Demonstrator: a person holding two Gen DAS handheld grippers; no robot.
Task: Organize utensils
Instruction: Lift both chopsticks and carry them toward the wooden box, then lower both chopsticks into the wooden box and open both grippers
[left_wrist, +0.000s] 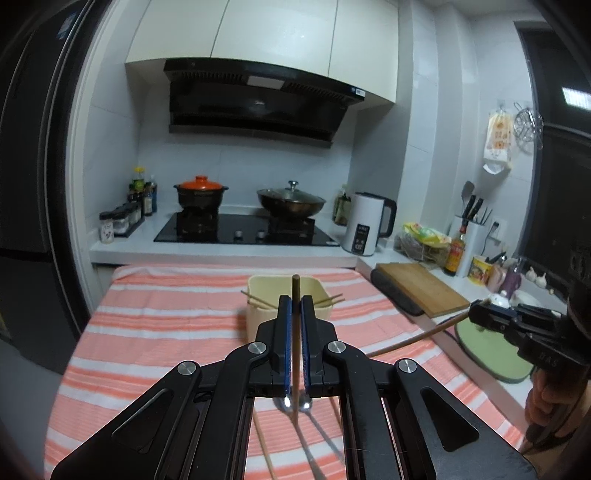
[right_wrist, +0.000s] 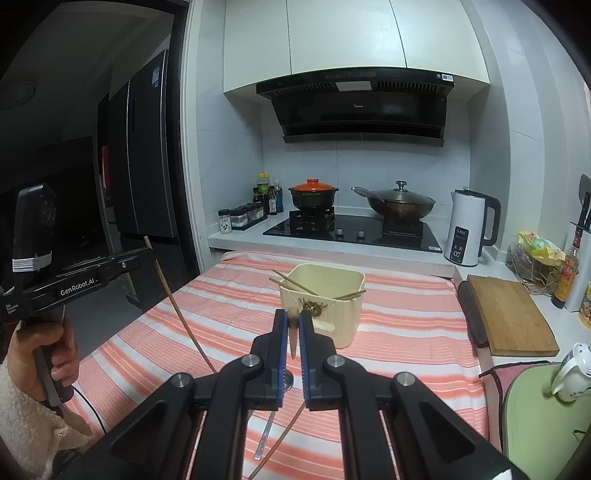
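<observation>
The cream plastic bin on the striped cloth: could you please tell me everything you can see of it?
The cream plastic bin is a squarish, open-topped tub with rounded corners and a smooth, matte wall. It stands upright on the pink-and-white striped cloth, near the stove end. Several wooden chopsticks lie slanted across its rim, ends poking past both sides. A brownish printed motif marks its near wall. Neither gripper touches it.

Matt wooden chopstick (left_wrist: 296, 332) between blue ribbed pads (left_wrist: 285, 343); beyond fingertips, smooth cream plastic bin (left_wrist: 258, 314) on striped woven cloth (left_wrist: 166, 314).
</observation>
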